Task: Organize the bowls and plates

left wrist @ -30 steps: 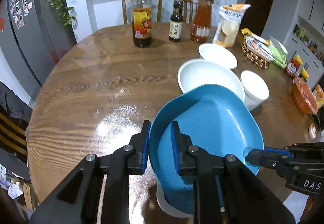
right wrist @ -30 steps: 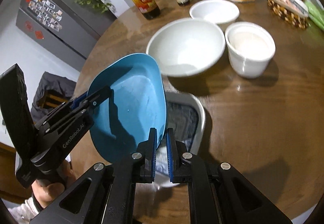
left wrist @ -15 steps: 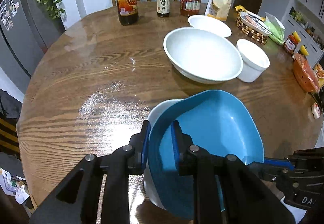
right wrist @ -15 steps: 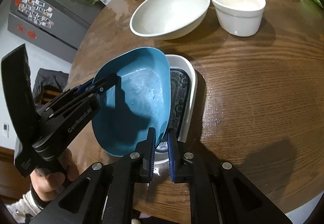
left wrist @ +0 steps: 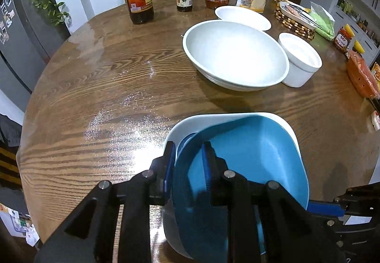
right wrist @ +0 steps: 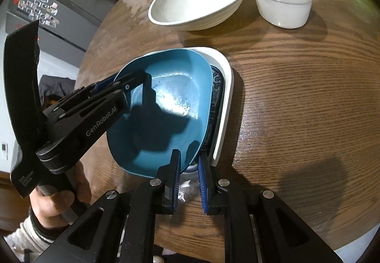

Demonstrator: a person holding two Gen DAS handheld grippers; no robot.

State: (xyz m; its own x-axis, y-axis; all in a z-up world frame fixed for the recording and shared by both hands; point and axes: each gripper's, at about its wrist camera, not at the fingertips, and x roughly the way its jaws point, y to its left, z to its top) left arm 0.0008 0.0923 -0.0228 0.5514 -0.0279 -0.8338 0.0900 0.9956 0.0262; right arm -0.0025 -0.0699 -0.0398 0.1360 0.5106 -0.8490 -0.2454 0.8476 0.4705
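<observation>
blue dish [left wrist: 256, 156]: plain blue, glossy | tray [right wrist: 225, 87]: white rim, dark blue scroll pattern inside | big bowl [left wrist: 235, 53]: white | ramekin [left wrist: 299, 60]: white | oval plate [left wrist: 242, 16]: white | desk [left wrist: 95, 87]: brown wood grain | tongs [right wrist: 188, 179]: black, blue pads

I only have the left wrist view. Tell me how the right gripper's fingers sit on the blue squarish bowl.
Observer: The right gripper straddles the blue squarish bowl at its near rim, one finger inside and one outside. I cannot tell whether they are clamping.
Operator: Report what is under the bowl.
Observer: It is the white rectangular dish. Its dark blue patterned floor shows beside the bowl.
</observation>
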